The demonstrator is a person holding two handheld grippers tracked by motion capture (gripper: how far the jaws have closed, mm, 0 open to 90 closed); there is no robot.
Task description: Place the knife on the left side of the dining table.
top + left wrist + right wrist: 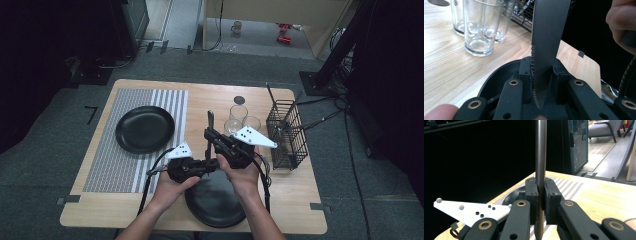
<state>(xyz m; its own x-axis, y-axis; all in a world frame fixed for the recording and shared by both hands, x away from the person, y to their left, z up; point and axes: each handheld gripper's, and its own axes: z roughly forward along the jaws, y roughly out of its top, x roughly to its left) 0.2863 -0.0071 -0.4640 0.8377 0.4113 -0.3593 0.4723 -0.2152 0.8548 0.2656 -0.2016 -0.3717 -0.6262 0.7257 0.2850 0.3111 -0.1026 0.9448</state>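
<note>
Looks like a lab or office test space: grey carpet floor (pixel 45 165), black stand legs (pixel 345 45) with cables beyond the right gripper (pixel 216 138), wooden table (pixel 295 200).

Light wood desk (pixel 125 202), standing on grey carpet. Left half: striped grey-white placemat (pixel 120 160) flat on the desk, black plate (pixel 145 129) on the mat's far part. Near edge, about centre: second black plate (pixel 215 202) directly on the wood. Right of centre, far side: three clear glasses (pixel 238 115) upright, clustered close together. Right edge: black wire cutlery basket (pixel 286 134). Small dark round disc (pixel 239 100) near the far edge, behind the glasses.
</note>
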